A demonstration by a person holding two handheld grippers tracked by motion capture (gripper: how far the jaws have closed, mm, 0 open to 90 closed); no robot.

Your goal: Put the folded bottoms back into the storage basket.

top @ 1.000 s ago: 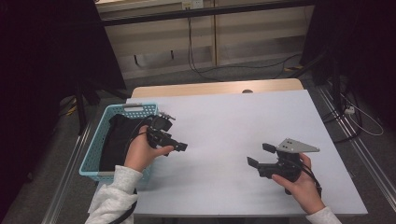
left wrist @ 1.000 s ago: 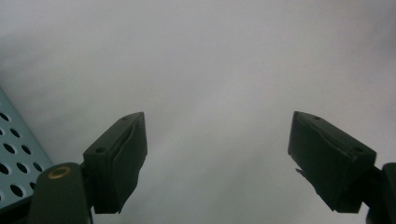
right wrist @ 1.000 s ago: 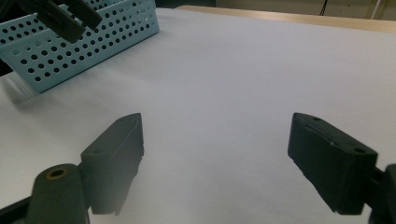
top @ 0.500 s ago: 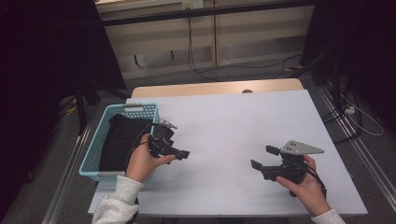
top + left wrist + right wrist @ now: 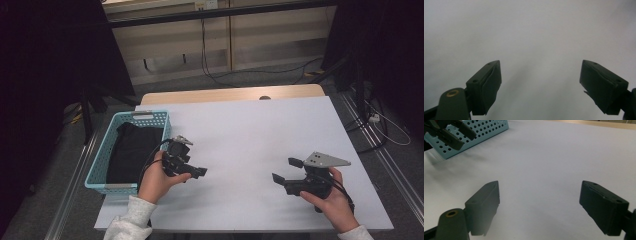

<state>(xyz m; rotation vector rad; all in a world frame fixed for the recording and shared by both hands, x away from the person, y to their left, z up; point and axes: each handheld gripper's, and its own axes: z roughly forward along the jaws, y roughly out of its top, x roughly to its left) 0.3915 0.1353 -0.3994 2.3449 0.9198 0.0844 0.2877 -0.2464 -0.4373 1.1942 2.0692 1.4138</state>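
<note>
The left gripper [image 5: 196, 170] has come away from the basket [image 5: 150, 118] within the last second. A moment ago it was over the basket's inner edge, right by the black cloth [image 5: 131, 150]; now it hangs just past the basket's right wall, over the bare white table [image 5: 260, 130], lower than it was and pointing toward three o'clock. Its jaws stand wide apart with nothing between them; in the left gripper view its pads [image 5: 489, 82] frame only blank tabletop.

The right gripper [image 5: 286, 171] has hardly stirred. It sits at about five o'clock on the table, well apart from the left one, pointing toward nine o'clock, jaws also spread and empty. From the right gripper view you can see the basket's perforated blue side [image 5: 481, 130] far off at eleven o'clock, with the left gripper in front of it.

The cloth lies bundled inside the basket at the table's nine o'clock edge, dark against the blue plastic, touched by neither gripper.

My reading: the cloth has been dropped off in the basket and both hands are backing off, so the job looks finished or close to it.
</note>
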